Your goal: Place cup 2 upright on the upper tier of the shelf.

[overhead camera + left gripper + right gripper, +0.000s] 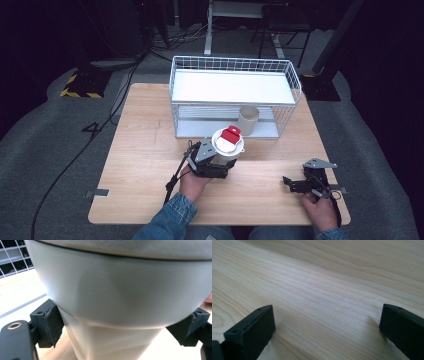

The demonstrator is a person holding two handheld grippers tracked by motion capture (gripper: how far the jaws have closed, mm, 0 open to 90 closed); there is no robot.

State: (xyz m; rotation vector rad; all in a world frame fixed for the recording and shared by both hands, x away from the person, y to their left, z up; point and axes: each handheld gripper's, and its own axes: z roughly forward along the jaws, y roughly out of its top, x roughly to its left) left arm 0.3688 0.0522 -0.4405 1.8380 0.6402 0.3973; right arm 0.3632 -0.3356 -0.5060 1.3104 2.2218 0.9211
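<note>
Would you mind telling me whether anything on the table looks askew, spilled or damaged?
Nothing looks spilled or broken. The white cup with a red piece on top sits upright in the left gripper. Another cup stands upright on the wire rack's lower shelf. The left gripper's finger pads look slightly frayed.

cup (pixel 228 150) before rack (pixel 290 80) | beaker (pixel 248 120) in rack, on lower shelf

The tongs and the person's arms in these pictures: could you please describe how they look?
Both tongs, left and right, are black, boxy tools, each topped by a grey three-cornered plate. A black cable trails from the left one. Their jaws are blocky, with rough dark pads on the left pair. The person wears blue denim sleeves.
</note>
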